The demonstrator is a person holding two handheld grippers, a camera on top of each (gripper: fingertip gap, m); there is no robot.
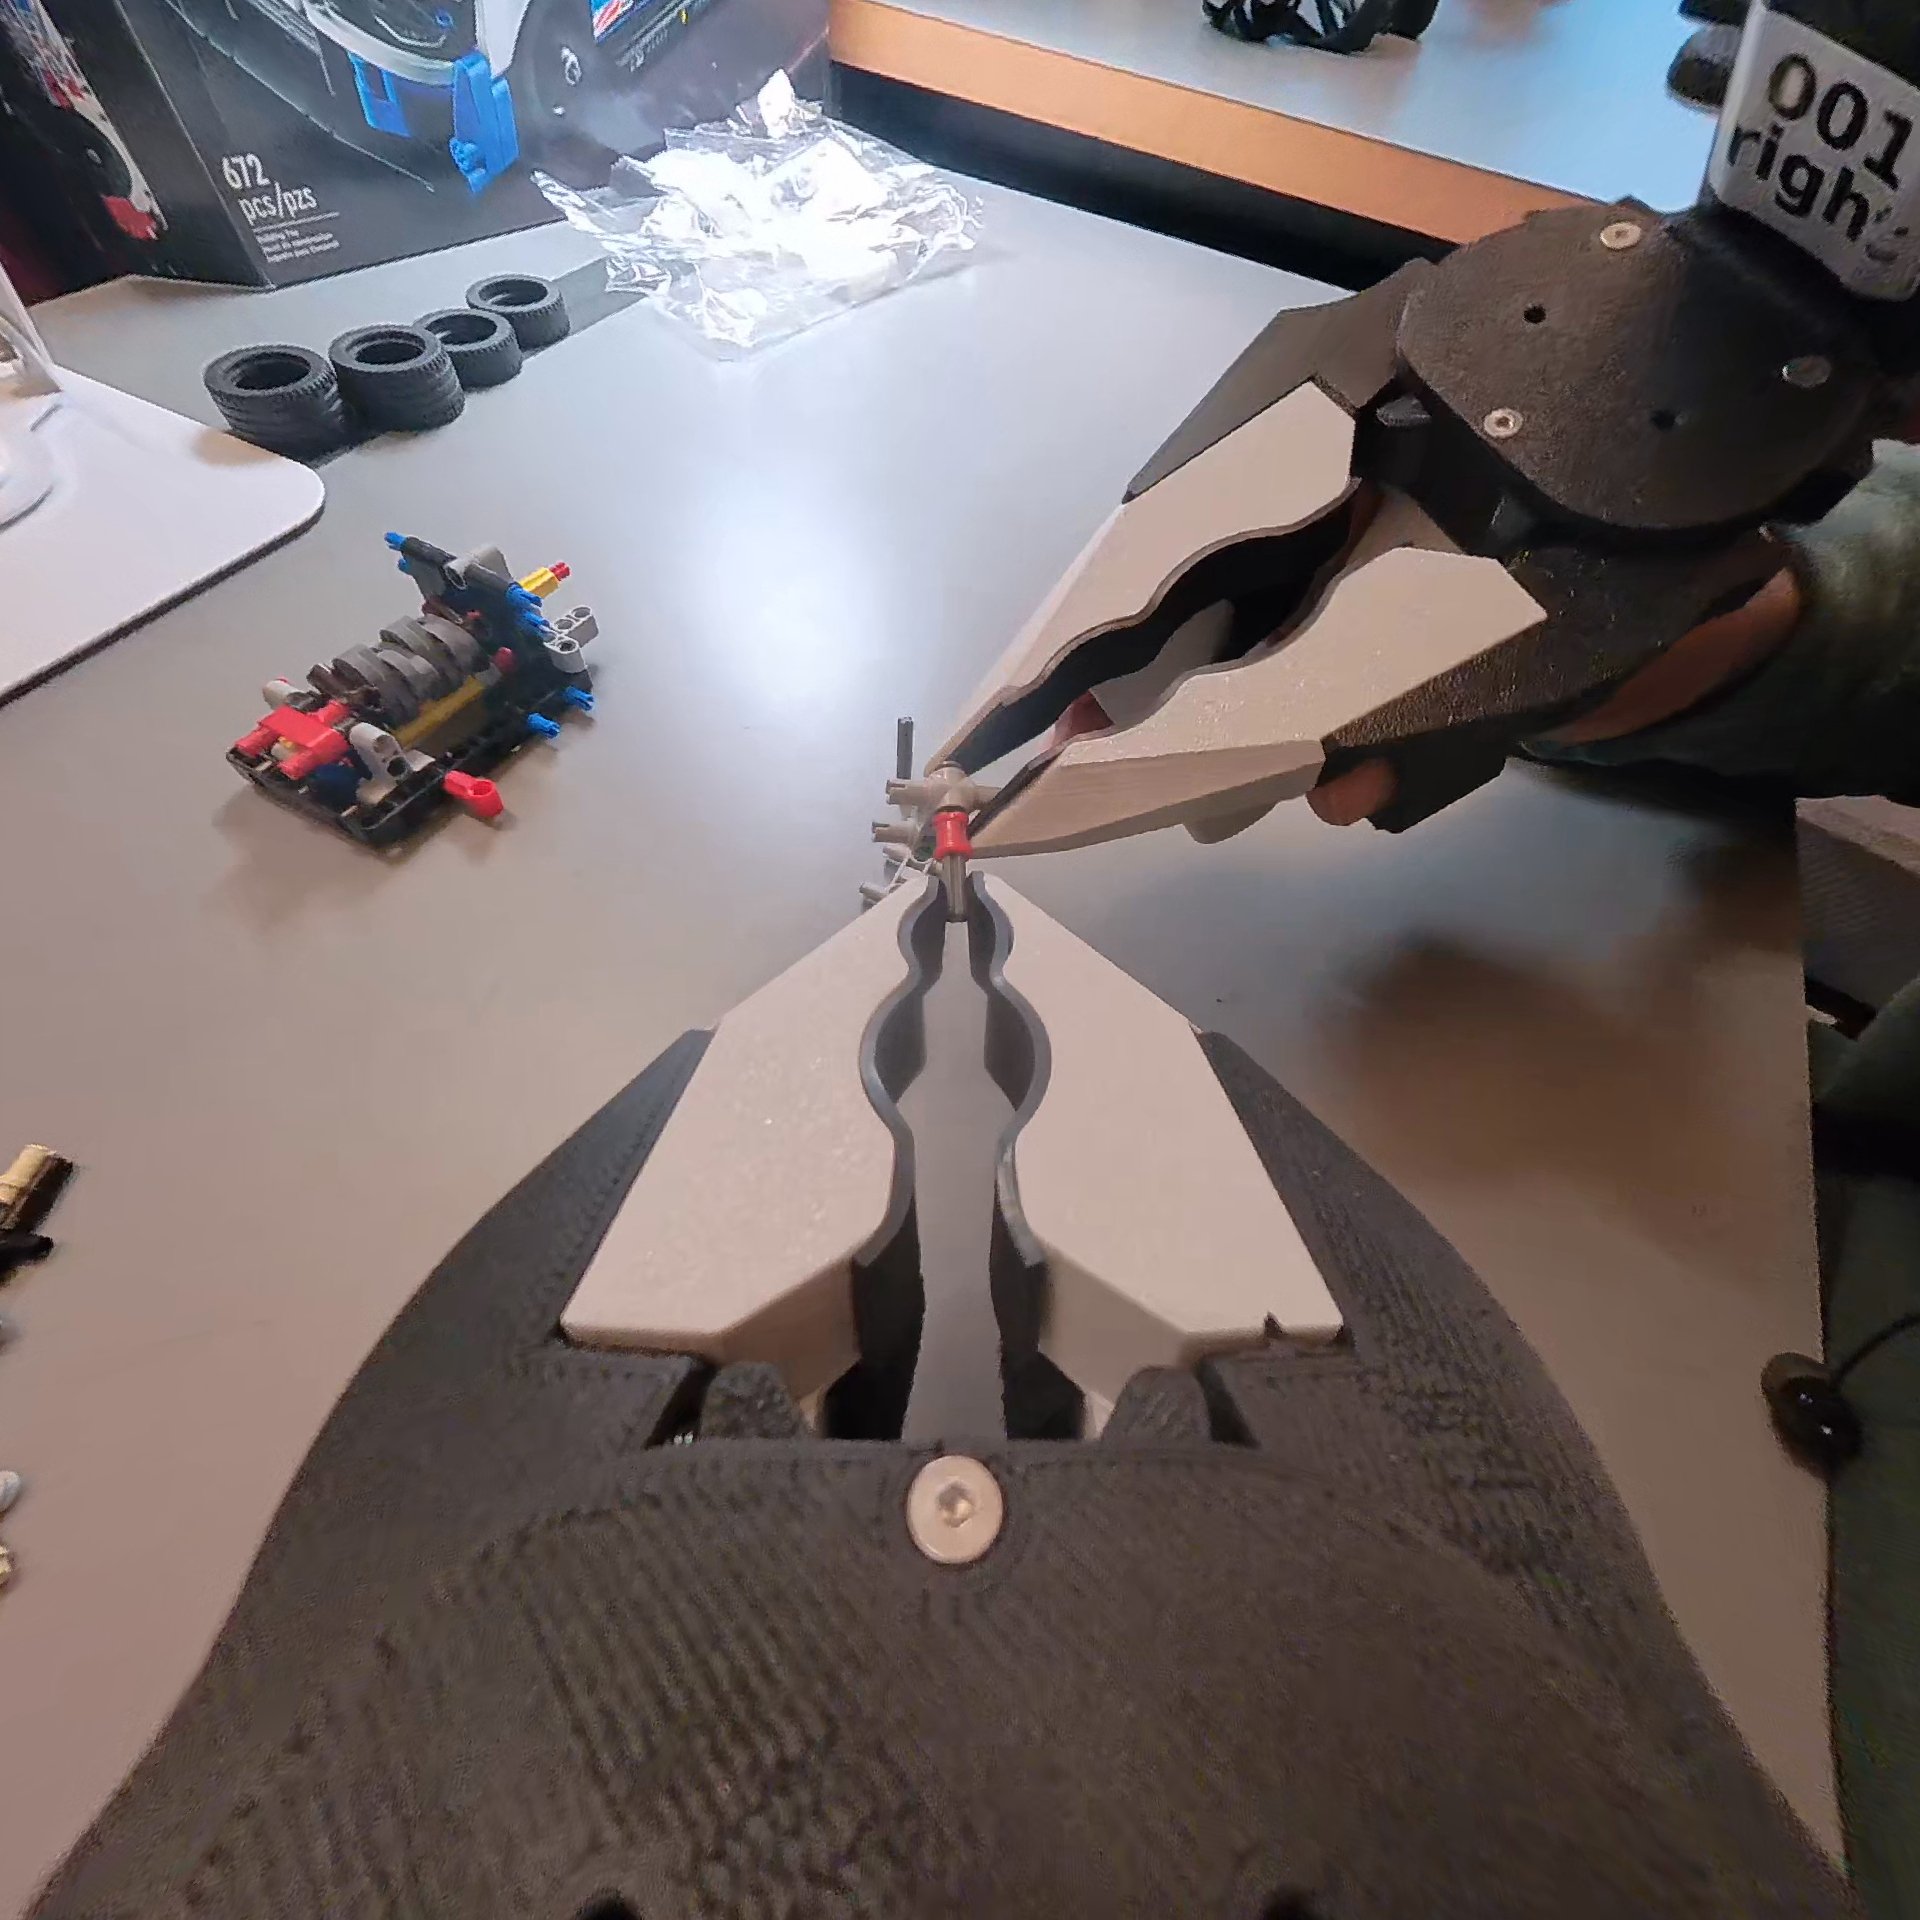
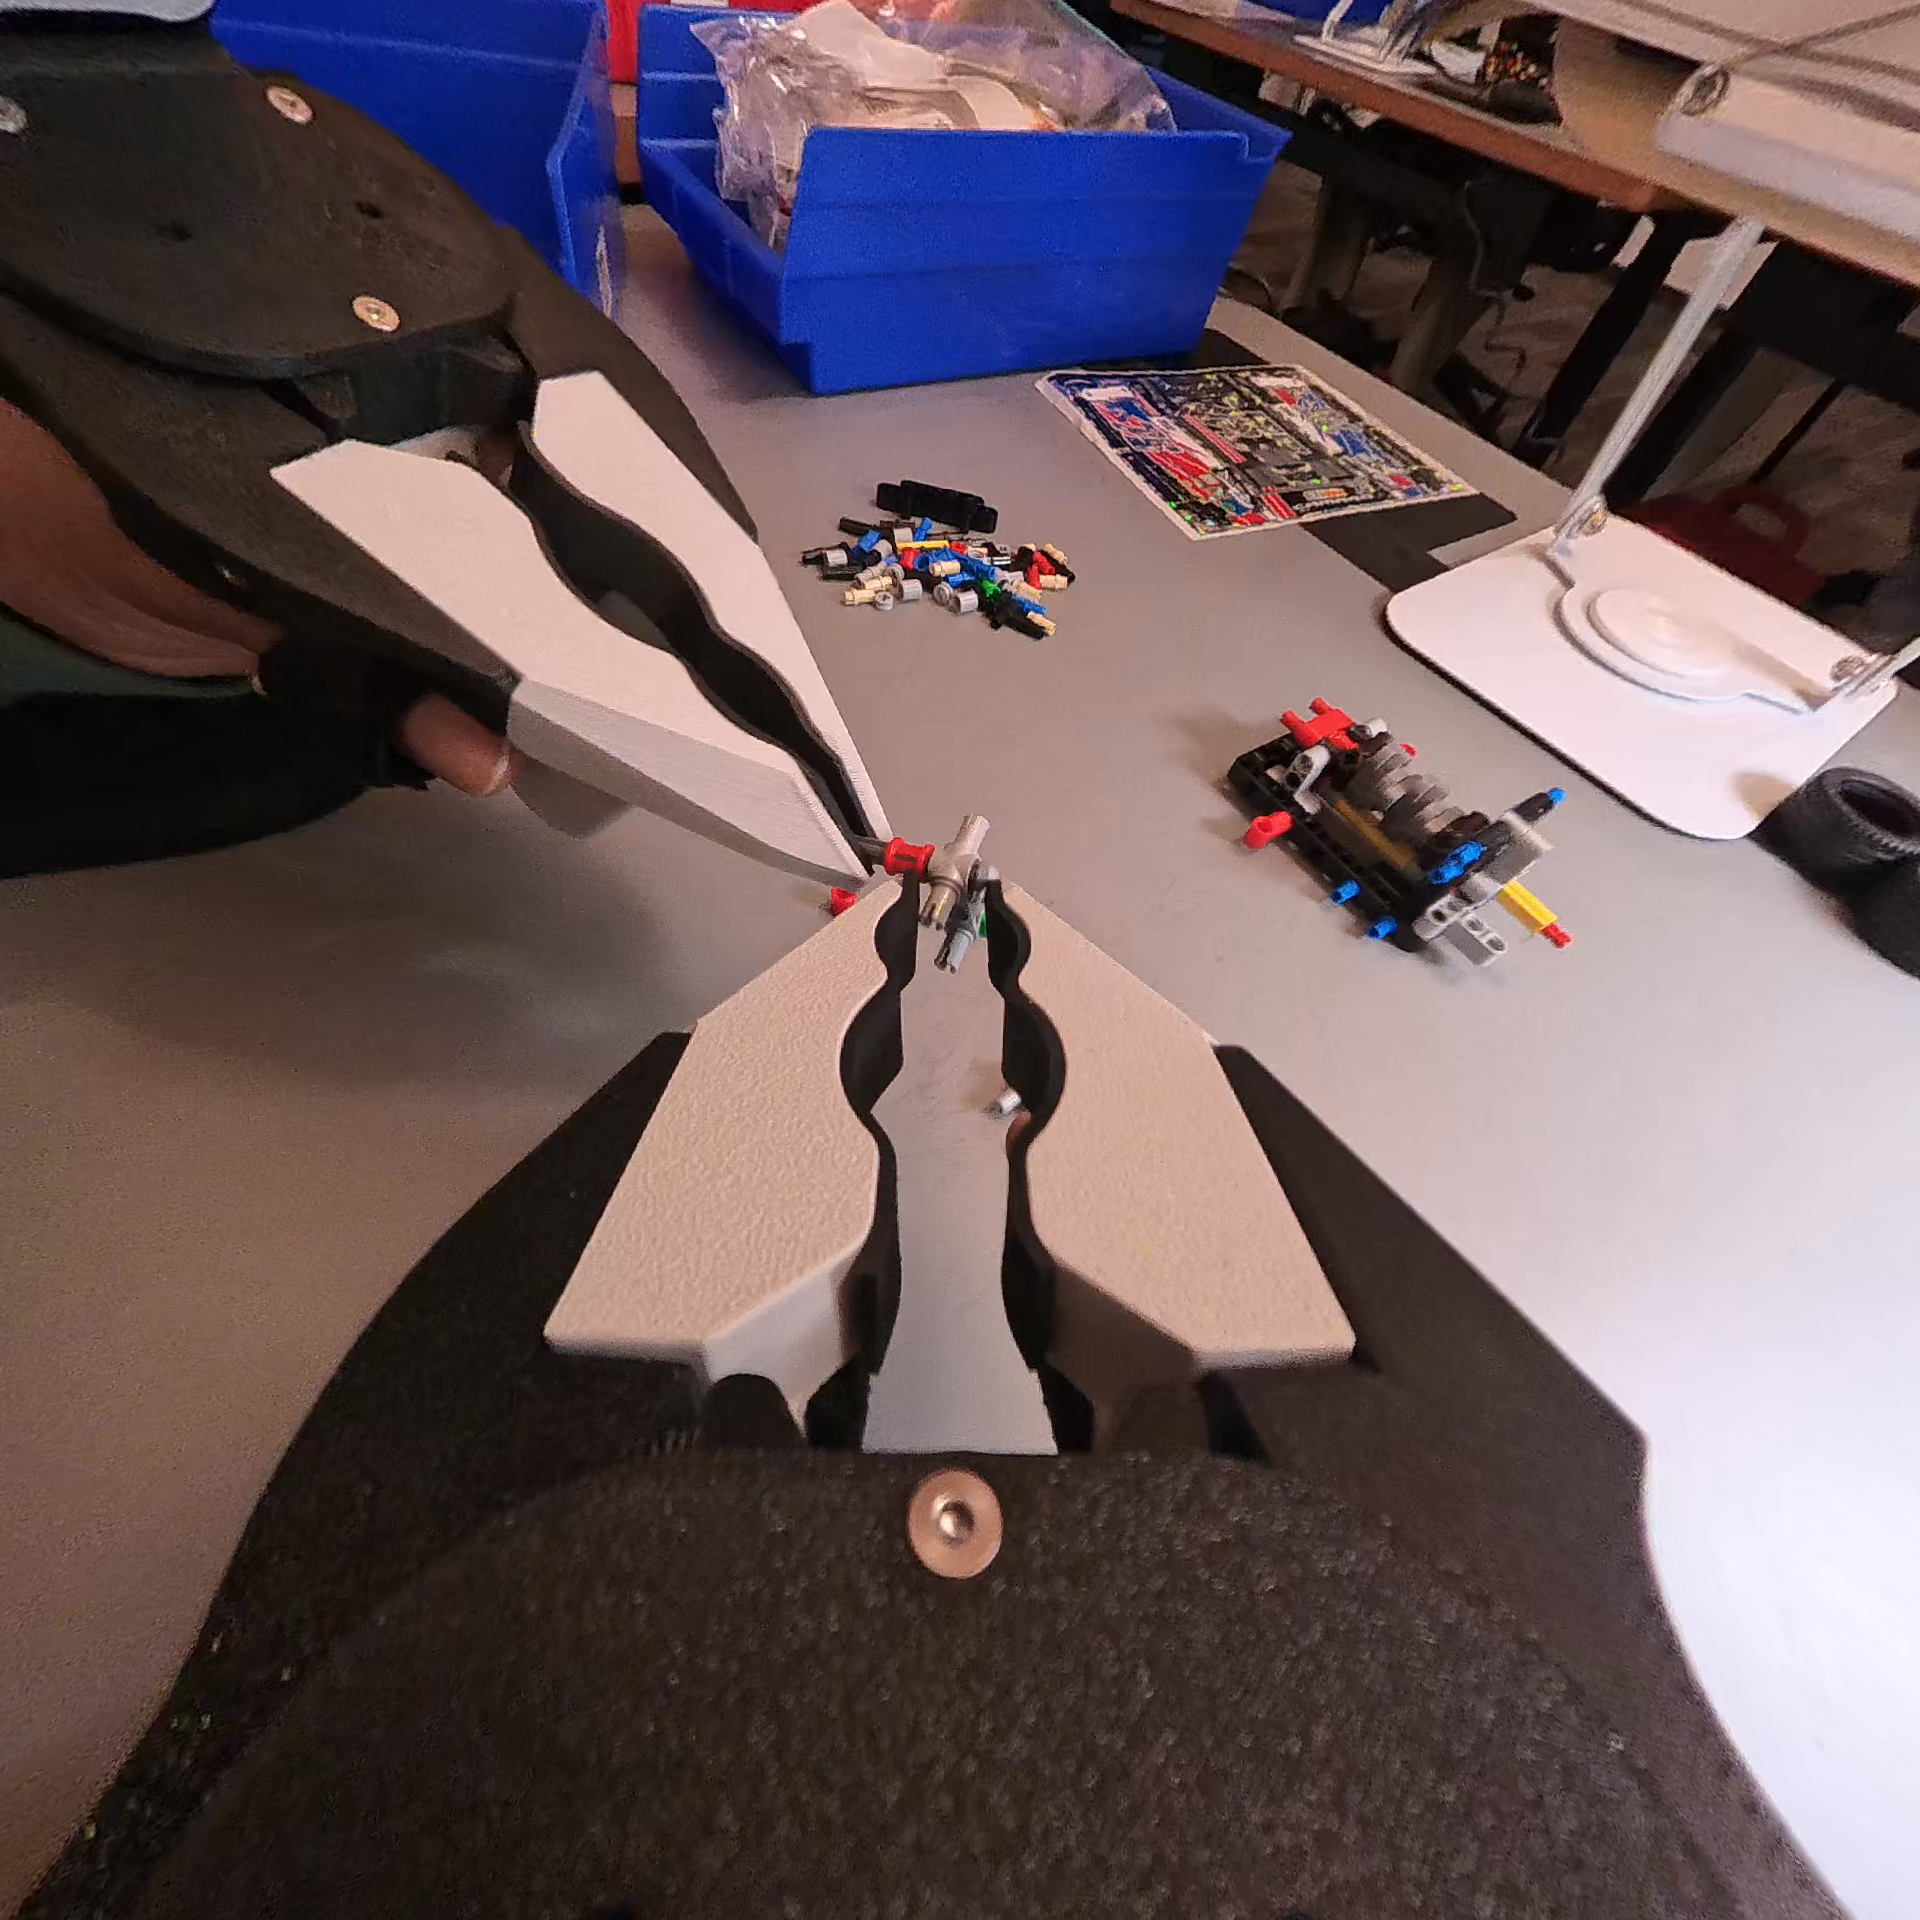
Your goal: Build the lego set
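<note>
My left gripper (image 1: 951, 891) is shut on a thin grey axle carrying a red bush (image 1: 949, 836). My right gripper (image 1: 966, 802) comes in from the upper right, shut on a small grey connector piece (image 1: 928, 798) with pins sticking out. The two pieces meet tip to tip just above the table. In the right wrist view, my right gripper (image 2: 945, 896) holds the grey connector (image 2: 958, 875), and the left gripper (image 2: 875, 858) brings the red bush (image 2: 907, 858) against it from the left. A partly built black, grey and red chassis (image 1: 416, 696) (image 2: 1403, 831) lies on the table apart from both.
Several black tyres (image 1: 384, 369) and the set's box (image 1: 260, 135) stand at the back, beside a clear plastic bag (image 1: 779, 218). A pile of loose pieces (image 2: 940, 571), a sticker sheet (image 2: 1257, 447), blue bins (image 2: 987, 270) and a white stand base (image 2: 1642, 665) are around. A small grey piece (image 2: 1003, 1101) lies on the table. Less than 4 cm separates the two grippers' tips.
</note>
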